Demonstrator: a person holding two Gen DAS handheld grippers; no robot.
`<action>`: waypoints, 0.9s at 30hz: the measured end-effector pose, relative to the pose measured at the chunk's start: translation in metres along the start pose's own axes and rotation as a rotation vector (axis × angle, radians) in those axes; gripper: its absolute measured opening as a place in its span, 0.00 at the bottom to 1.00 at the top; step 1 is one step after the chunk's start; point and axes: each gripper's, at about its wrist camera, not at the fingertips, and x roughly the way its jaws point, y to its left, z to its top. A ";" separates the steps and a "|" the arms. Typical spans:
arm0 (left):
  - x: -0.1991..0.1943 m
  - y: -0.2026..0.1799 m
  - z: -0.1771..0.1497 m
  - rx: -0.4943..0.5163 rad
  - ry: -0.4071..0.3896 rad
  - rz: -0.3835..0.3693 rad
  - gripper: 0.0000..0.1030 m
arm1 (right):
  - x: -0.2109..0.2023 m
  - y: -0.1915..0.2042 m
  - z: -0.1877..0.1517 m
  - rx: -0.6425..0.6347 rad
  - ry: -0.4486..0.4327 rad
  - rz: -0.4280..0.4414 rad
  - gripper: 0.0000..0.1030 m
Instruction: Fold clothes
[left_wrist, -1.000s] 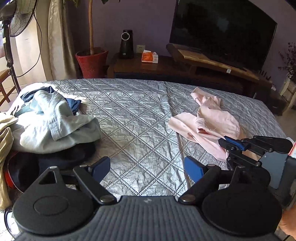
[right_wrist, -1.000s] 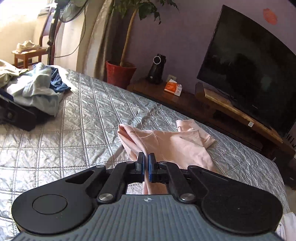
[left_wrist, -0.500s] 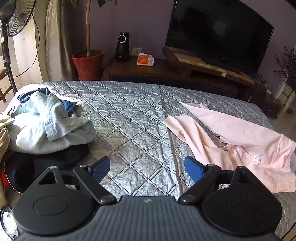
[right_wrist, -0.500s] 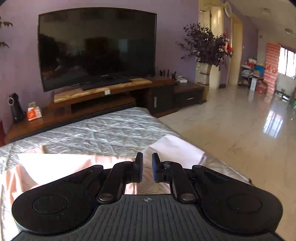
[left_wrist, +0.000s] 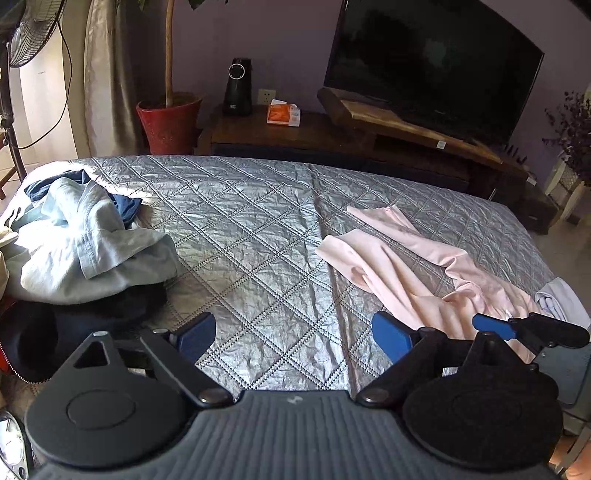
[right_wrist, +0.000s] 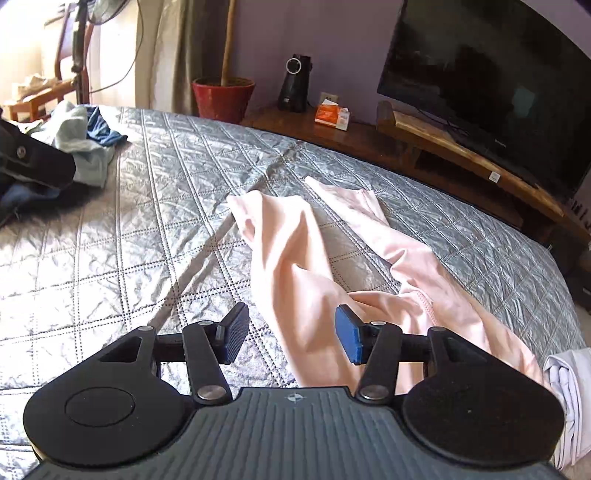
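Purple wall (left_wrist: 295, 44), dark television (left_wrist: 432, 62) on wooden cabinet (left_wrist: 332, 136), sunlit curtain (left_wrist: 107, 74).

The right gripper (right_wrist: 291, 334) (jaws spread) hovers over a pink garment (right_wrist: 295, 273) on the quilted bed (right_wrist: 129, 236).

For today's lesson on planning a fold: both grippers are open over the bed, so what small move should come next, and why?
Probably lower the right gripper and close it on the pink garment. Its jaws stand open astride a raised fold of that cloth, which lies rumpled and twisted on the bed cover, so it needs pulling flat before folding.
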 end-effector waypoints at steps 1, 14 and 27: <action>0.001 0.000 0.000 0.000 0.003 0.000 0.89 | 0.005 0.007 0.002 -0.012 0.015 -0.010 0.52; -0.003 0.014 0.004 -0.036 0.002 0.019 0.89 | -0.035 0.044 -0.021 -0.054 -0.052 0.166 0.02; -0.016 0.044 0.015 -0.151 -0.065 0.089 0.89 | -0.076 0.041 -0.019 0.120 0.003 0.429 0.36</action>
